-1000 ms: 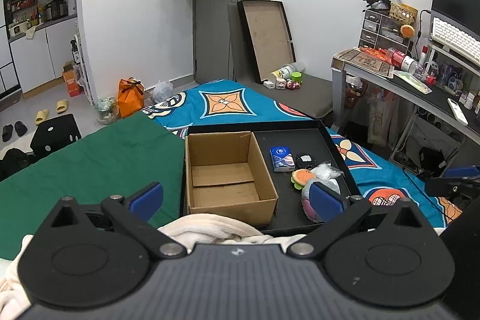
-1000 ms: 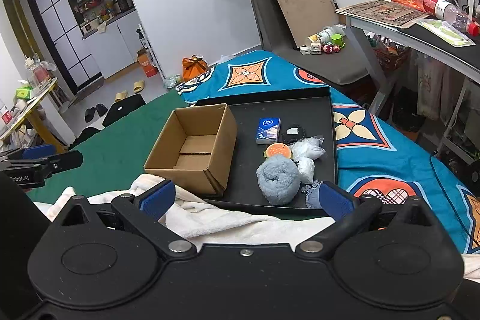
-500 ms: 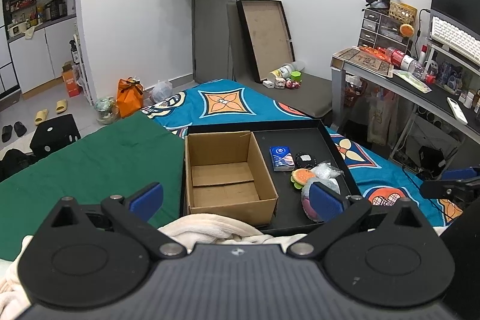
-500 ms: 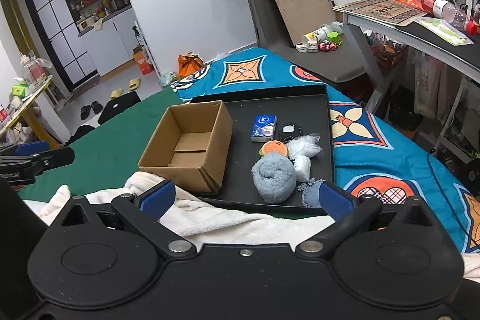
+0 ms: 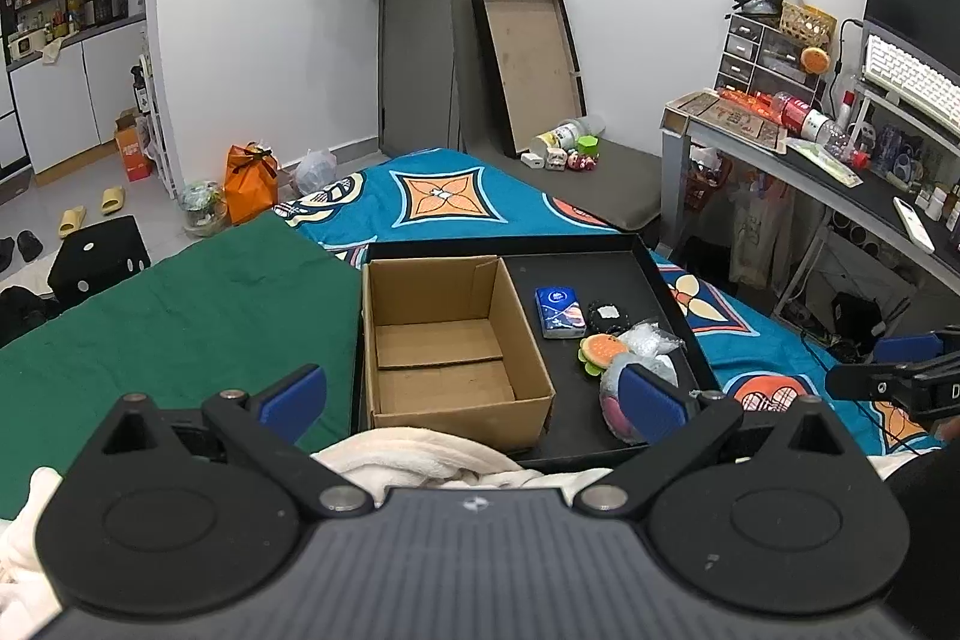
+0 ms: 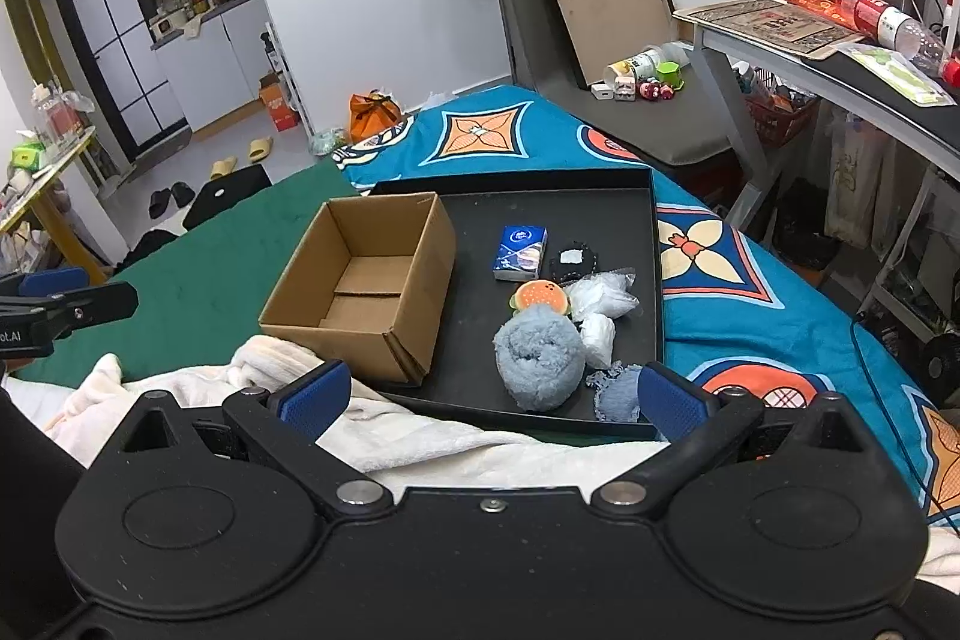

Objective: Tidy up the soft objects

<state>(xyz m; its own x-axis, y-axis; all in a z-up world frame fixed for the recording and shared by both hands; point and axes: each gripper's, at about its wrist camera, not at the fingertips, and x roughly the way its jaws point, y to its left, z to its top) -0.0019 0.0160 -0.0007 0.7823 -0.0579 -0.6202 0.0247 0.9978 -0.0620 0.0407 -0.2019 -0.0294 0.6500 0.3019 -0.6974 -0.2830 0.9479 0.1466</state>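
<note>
The left hand-held gripper (image 5: 471,391) hangs level above a cream blanket (image 5: 414,457) at the near edge of the bed, its blue-padded fingers spread wide and grasping nothing. The right hand-held gripper (image 6: 491,393) sits in the same pose, fingers released and apart, pointing toward a black tray (image 6: 600,211).

On the tray's left side stands an open cardboard box (image 6: 360,280). To its right lie a blue tissue pack (image 6: 521,253), a burger-shaped plush (image 6: 539,297), clear plastic bags (image 6: 600,304), a fluffy blue-grey ball (image 6: 540,363) and a small denim piece (image 6: 618,391), all outside the box.
</note>
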